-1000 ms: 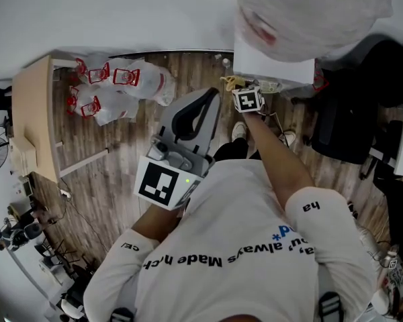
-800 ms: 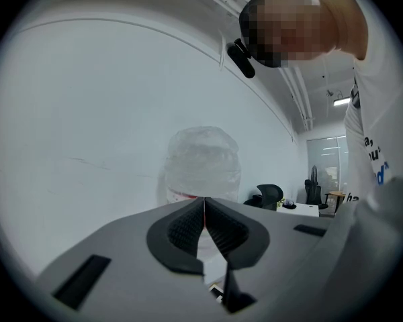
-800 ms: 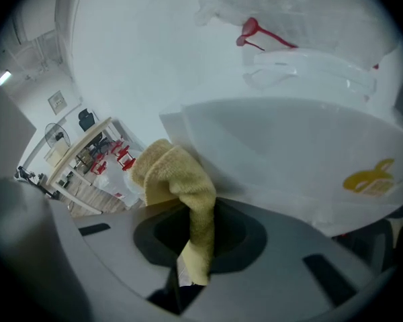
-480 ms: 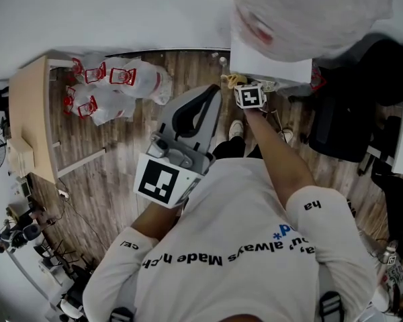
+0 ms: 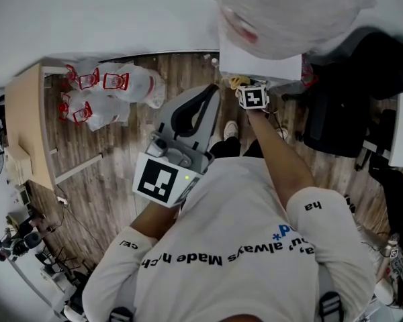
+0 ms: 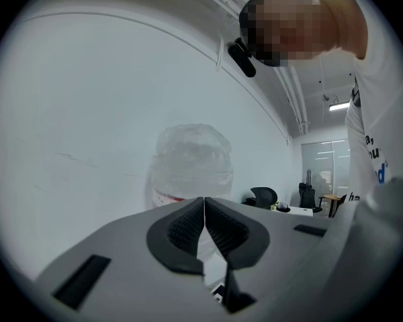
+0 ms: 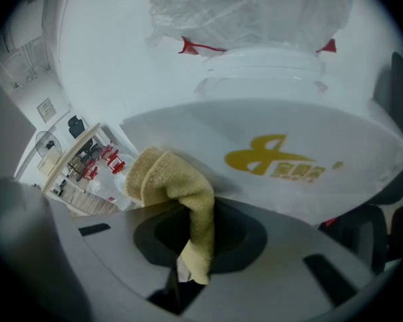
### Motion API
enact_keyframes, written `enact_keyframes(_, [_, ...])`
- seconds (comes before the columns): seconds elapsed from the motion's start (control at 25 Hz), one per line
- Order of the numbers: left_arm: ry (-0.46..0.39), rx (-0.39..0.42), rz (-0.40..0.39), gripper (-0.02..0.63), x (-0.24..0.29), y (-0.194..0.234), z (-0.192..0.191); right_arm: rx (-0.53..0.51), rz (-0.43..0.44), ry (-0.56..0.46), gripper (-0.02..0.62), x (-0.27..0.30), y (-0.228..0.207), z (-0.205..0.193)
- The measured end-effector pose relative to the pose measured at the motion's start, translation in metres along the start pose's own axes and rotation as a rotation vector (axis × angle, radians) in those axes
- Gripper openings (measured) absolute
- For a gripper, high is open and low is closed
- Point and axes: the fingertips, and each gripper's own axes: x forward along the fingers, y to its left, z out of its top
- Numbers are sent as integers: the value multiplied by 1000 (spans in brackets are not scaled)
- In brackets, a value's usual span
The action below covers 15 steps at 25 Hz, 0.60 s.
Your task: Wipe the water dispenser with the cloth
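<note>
- Wooden flooring (image 5: 114,153) is seen in the head view, with a pale desk (image 5: 23,133) at 9 o'clock and red-printed plastic bags (image 5: 111,89) at 10 o'clock.
- The white water dispenser (image 7: 275,153), marked with a yellow logo, is placed at 12 o'clock under a plastic-wrapped bottle (image 7: 255,12).
- The yellow cloth (image 7: 181,186) is clamped in the right gripper (image 7: 195,247), just beside the dispenser's panel; contact cannot be told.
- The left gripper (image 6: 204,213) is held with its jaws pressed together on nothing.
</note>
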Motion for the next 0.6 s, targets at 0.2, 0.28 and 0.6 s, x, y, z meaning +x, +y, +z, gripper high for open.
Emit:
enact_keyframes(0.2, [0,1,-14,23,6,-10,-3,19,-15,-4,57,-8,-18,-3])
enact_keyframes(0.28, [-3,-2,-19,23,8,-13,-2,24,-20,-6,57,-12,-24,-4])
enact_keyframes(0.6, [-10,-7,-42,23,14,-24,-1,38,-45,-17,57,-25,-46,-7])
